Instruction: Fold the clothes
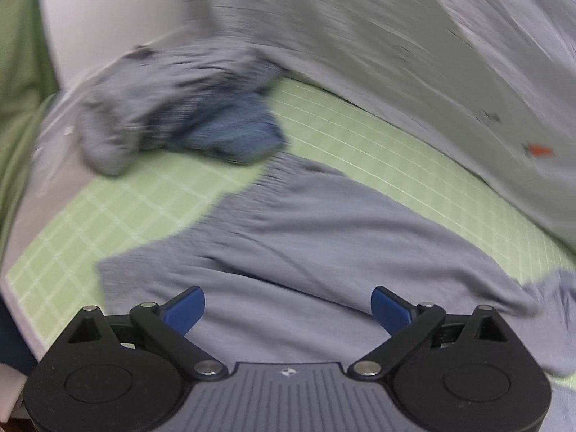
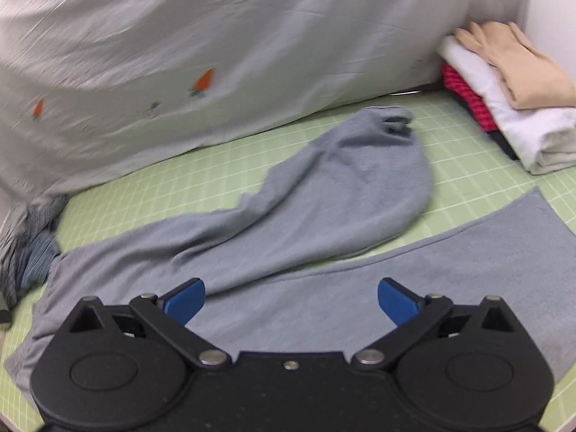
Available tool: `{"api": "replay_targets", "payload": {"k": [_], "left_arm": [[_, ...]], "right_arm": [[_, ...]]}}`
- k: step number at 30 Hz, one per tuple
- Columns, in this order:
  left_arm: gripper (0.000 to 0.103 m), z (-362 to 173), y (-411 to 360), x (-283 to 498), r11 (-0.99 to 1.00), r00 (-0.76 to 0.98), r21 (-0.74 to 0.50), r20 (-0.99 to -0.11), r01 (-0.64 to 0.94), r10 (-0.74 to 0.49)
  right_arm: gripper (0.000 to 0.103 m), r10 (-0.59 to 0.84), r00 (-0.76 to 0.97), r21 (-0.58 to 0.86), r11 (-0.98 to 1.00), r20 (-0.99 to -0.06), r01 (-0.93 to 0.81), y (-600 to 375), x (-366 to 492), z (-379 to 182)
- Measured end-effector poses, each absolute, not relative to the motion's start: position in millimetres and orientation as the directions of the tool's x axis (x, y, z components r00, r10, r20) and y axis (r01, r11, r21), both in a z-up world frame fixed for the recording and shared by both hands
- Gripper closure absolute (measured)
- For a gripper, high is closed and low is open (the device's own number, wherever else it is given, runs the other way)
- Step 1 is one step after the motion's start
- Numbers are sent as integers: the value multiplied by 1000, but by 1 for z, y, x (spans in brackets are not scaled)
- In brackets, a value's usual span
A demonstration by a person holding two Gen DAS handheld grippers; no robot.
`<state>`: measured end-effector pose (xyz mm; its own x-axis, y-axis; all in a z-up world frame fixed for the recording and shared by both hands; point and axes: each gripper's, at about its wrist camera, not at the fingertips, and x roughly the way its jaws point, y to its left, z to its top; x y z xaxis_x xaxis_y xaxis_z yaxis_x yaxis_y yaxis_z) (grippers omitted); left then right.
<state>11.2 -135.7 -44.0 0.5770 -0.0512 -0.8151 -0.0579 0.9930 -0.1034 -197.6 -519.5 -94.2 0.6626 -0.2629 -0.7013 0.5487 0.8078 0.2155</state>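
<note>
Two grippers show, one in each wrist view, and we see both with their jaws spread wide apart and nothing between them. The left gripper [image 1: 288, 306] hangs over a grey-blue garment [image 1: 324, 237] spread on a green grid mat [image 1: 108, 216]. We take the garment for trousers, though the waist end is blurred. The right gripper [image 2: 291, 298] hovers above the same grey-blue garment [image 2: 306, 216], where one leg is doubled back toward the far edge of the green grid mat [image 2: 468, 180] and the other runs flat toward the right edge. Its near end is hidden under the gripper body.

At the far left of the mat in the left view lies a crumpled heap of clothes [image 1: 172, 104], grey and blue, too smeared by motion for us to count the pieces. In the right view that heap [image 2: 32, 248] is cut off at the left edge.

Along the far edge of the mat stands a pale sheet with small orange carrots [image 2: 201, 79]; what it covers we cannot tell. At the far right corner sits a stack of folded clothes [image 2: 504, 100]: beige on top, white beneath, red and dark layers partly hidden under those. Whether the mat rests on a tabletop or a bed we cannot make out.
</note>
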Motion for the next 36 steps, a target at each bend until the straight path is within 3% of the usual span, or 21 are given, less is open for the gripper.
{"api": "replay_targets", "payload": {"k": [7, 13, 16, 20, 24, 27, 28, 29, 32, 36], "left_arm": [[5, -66, -217, 27, 994, 504, -106, -859, -11, -86], [5, -91, -270, 61, 997, 430, -74, -899, 30, -79], [5, -102, -290, 80, 998, 406, -12, -913, 55, -34], [5, -114, -310, 97, 994, 385, 63, -923, 91, 23], [5, -121, -319, 109, 993, 364, 62, -931, 103, 21], [5, -118, -325, 111, 991, 377, 72, -926, 116, 23], [5, -116, -326, 111, 990, 384, 75, -923, 120, 23], [5, -114, -326, 110, 989, 391, 77, -920, 123, 23], [5, -108, -322, 108, 991, 402, 67, -915, 112, 17], [5, -100, -313, 104, 994, 423, 54, -906, 91, 10]], "right_arm": [[0, -290, 577, 237, 705, -763, 668, -617, -196, -122], [1, -357, 521, 177, 670, -775, 721, -698, -142, -141], [7, -371, 517, 190, 642, -771, 743, -738, -109, -152], [22, -350, 527, 196, 659, -774, 726, -767, -67, -164], [25, -315, 529, 198, 684, -788, 702, -785, -30, -175], [51, -290, 534, 191, 716, -794, 672, -787, -13, -180], [68, -289, 540, 175, 738, -790, 651, -783, -10, -178], [99, -275, 557, 172, 766, -784, 620, -779, -9, -176], [99, -268, 618, 167, 816, -739, 553, -764, -19, -156], [99, -440, 660, 120, 772, -609, 624, -748, -73, -99]]}}
